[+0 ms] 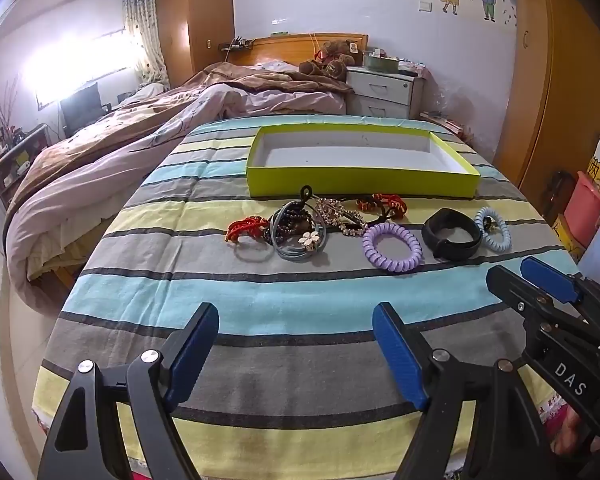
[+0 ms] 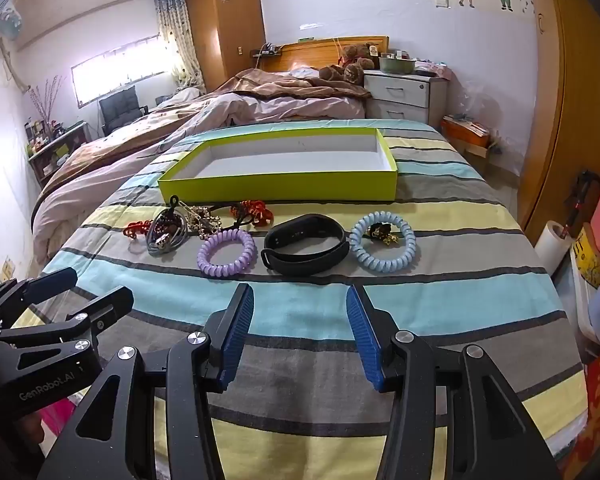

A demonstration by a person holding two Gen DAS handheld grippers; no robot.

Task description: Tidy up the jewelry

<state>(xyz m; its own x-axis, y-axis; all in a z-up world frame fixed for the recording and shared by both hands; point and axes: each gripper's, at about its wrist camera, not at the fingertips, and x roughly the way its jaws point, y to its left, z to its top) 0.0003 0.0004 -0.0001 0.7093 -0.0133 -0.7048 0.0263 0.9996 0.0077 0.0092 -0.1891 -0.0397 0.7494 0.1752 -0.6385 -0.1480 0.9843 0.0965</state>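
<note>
Striped cotton in blue, yellow and grey covers the table (image 2: 380, 312), set in a bedroom beside an unmade bed (image 2: 236, 112). A lime-green tray (image 2: 278, 188) is seen empty; jewelry is strewn before it: black wristband (image 2: 305, 250), lilac coil bracelet (image 2: 227, 253), pale-blue coil (image 2: 382, 245). Left gripper (image 1: 296, 350) and right gripper (image 2: 300, 334) are held wide open, empty. No piece is yet moved; the first pick is judged pending.

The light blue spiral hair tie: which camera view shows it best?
The right wrist view: the light blue spiral hair tie lies whole near the picture's middle, with a small dark and gold ornament inside its ring. In the left wrist view the black wristband overlaps its near side, towards the right edge.
</note>
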